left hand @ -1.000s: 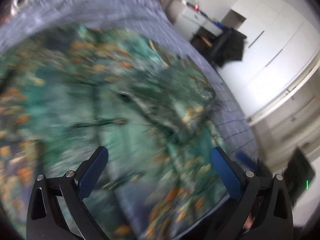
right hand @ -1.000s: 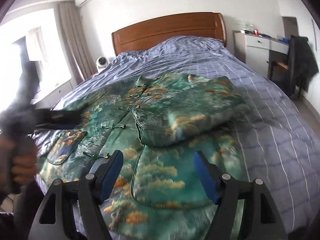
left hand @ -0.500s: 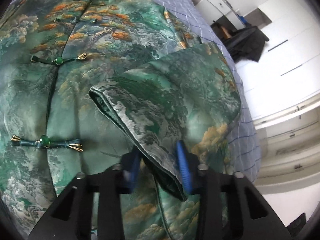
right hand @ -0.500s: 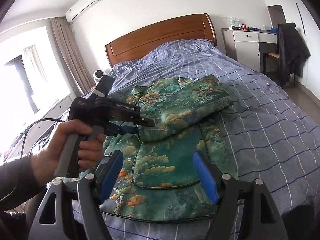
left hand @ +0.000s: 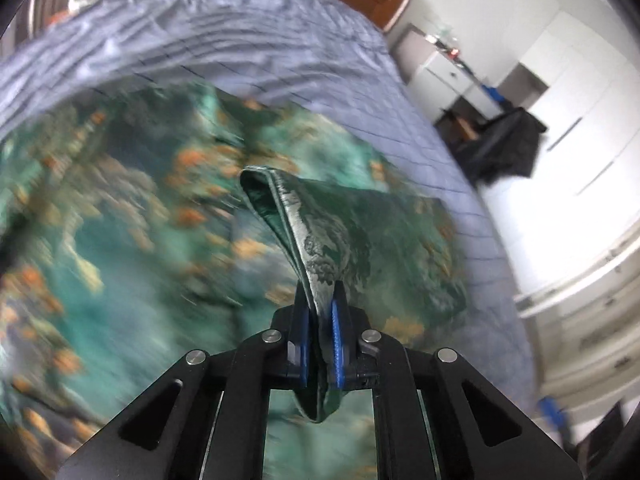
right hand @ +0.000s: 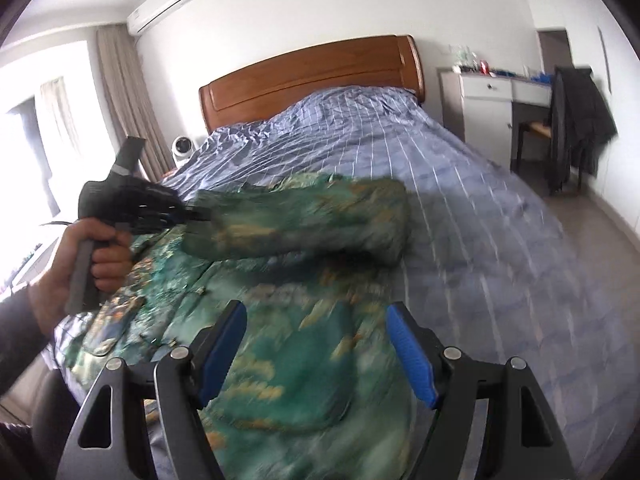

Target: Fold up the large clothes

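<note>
A blue checked bedspread [right hand: 460, 184] covers the bed under a wooden headboard [right hand: 312, 76]. On it lies a glossy green brocade jacket [right hand: 304, 352] patterned in orange. The left gripper [left hand: 319, 322] is clenched on its folded sleeve [left hand: 316, 248], lifted above the body; the right gripper [right hand: 316, 348] hovers splayed over the hem.

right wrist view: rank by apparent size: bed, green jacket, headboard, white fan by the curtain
1. bed
2. green jacket, enlarged by nearness to the camera
3. headboard, partly hidden behind the bedding
4. white fan, clearly smallest
</note>
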